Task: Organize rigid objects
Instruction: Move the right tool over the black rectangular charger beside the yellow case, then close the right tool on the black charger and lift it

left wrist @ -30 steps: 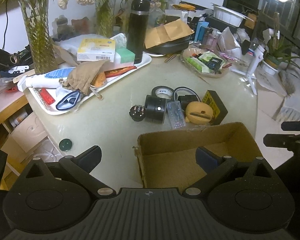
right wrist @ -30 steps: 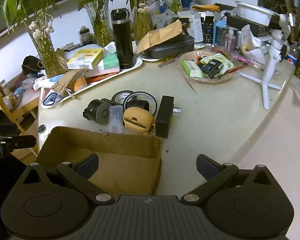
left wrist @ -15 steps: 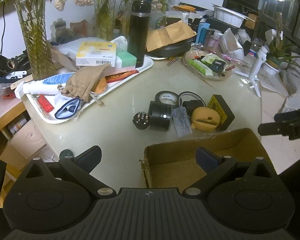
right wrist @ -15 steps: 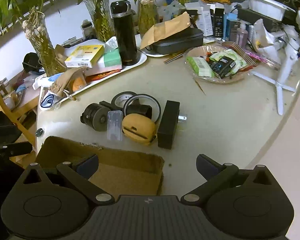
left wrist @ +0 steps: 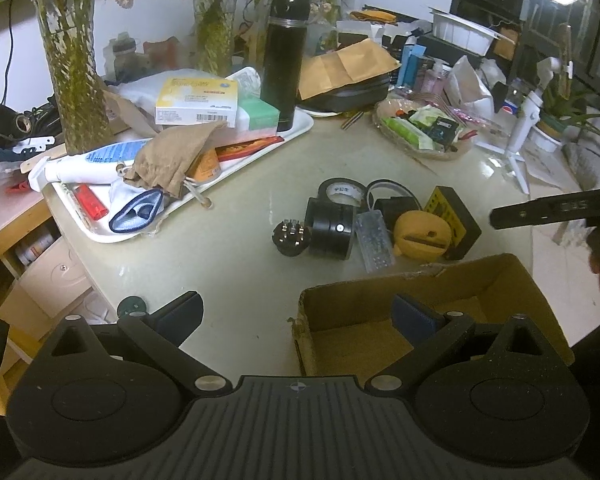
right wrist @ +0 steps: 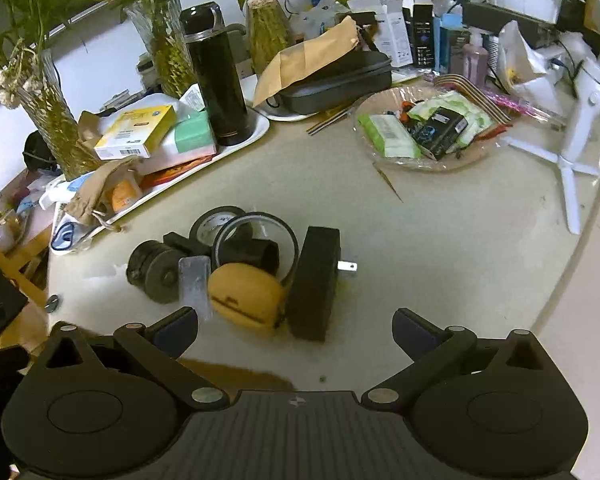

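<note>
A cluster of rigid objects lies mid-table: a yellow round case (left wrist: 422, 234) (right wrist: 246, 298), a black power adapter (left wrist: 458, 220) (right wrist: 314, 282), a clear plastic box (left wrist: 374, 240) (right wrist: 196, 282), a black cylinder (left wrist: 332, 228) (right wrist: 158, 276), a small black knob (left wrist: 292, 234) and tape rolls (left wrist: 342, 192) (right wrist: 220, 222). An open cardboard box (left wrist: 404, 280) (right wrist: 236, 372) sits at the near edge. My left gripper (left wrist: 298, 316) is open and empty, its right finger over the box. My right gripper (right wrist: 296, 326) is open and empty, just before the yellow case and the adapter.
A white tray (left wrist: 296, 130) (right wrist: 260, 128) with a black thermos (left wrist: 284, 64) (right wrist: 218, 80), boxes and a brown pouch lies at the back left. A glass dish of packets (left wrist: 424, 132) (right wrist: 424, 130) and a white tripod (right wrist: 576, 140) stand at the right. Vases line the back.
My right gripper has moved forward over the box toward the yellow case and adapter. My left gripper has shifted slightly left and forward. Both stay open.
</note>
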The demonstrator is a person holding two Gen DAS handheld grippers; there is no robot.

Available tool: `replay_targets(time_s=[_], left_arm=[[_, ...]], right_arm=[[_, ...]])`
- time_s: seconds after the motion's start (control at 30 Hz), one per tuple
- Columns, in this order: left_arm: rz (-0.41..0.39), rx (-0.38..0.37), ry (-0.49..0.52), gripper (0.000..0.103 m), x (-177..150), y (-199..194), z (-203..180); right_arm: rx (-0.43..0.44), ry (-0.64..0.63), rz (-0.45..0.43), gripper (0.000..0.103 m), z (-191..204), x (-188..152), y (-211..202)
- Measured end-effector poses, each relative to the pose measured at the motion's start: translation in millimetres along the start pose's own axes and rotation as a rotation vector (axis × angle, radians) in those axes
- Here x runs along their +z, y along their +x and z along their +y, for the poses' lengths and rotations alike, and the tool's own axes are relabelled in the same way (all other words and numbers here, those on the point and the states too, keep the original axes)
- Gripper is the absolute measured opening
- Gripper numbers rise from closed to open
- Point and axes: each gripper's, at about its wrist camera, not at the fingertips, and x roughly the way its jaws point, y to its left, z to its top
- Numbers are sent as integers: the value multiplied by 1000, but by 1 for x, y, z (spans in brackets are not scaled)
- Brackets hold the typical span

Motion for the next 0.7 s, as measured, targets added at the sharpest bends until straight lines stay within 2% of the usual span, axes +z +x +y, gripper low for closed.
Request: replay_targets(time_s=[0.1, 0.33, 0.47, 0.63, 0.7], left_arm=[[1, 2, -1, 103, -1, 2, 1], [0, 3, -3, 103, -1, 2, 1], [4, 3, -15, 103, -2, 5, 4], [4, -1, -26, 103, -2, 5, 4], [3, -2, -27, 103, -1, 6, 4]], right_arm=[[-36, -27, -2, 85, 2, 3, 15], [-79, -47, 3, 78, 5, 10, 44], [-143, -59, -7, 78, 7, 13, 56], [-142, -56, 12, 68, 6, 16, 66], [-162, -66, 27, 46, 8, 17, 71]])
